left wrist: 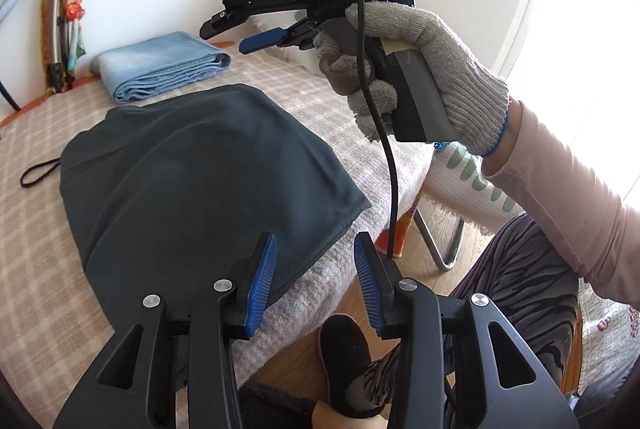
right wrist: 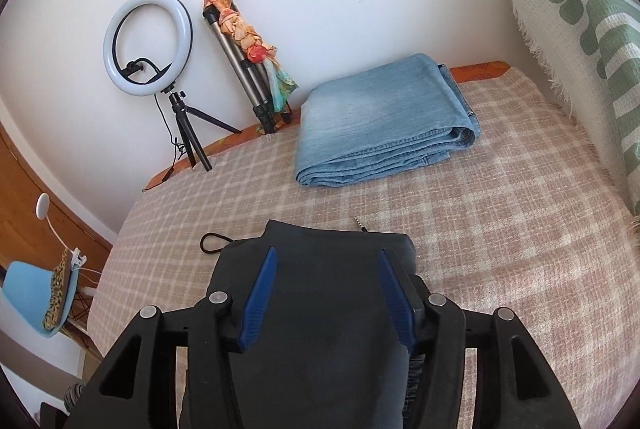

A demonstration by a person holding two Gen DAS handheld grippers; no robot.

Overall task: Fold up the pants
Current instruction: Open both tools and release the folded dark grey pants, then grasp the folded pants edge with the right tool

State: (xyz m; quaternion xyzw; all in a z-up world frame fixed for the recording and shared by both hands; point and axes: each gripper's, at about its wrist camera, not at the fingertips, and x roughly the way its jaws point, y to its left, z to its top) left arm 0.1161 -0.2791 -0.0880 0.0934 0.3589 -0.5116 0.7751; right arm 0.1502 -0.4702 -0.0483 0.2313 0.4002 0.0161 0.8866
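While the dark pants (left wrist: pixel 200 173) lie folded into a compact bundle on the bed (left wrist: pixel 52 269), which is covered with a pink-and-cream checked blanket, both grippers hang above them with nothing held. The left gripper (left wrist: pixel 314 277) has its blue pads partly apart over the near corner of the bundle, at the bed's edge, clear of the cloth. The right gripper (right wrist: pixel 326 293), held in a grey knitted glove (left wrist: pixel 432 69), stands with its jaws moderately wide; the dark fabric shows between its fingers from above, but the pads do not press on it. A black drawstring loop (right wrist: pixel 214 243) trails from the bundle onto the blanket. Farther back, well apart from the dark pants, a pair of folded light-blue jeans (right wrist: pixel 380 121) rests near the wall. A ring light (right wrist: pixel 146 41) on a small tripod and a folded tripod (right wrist: pixel 248 69) stand against that wall
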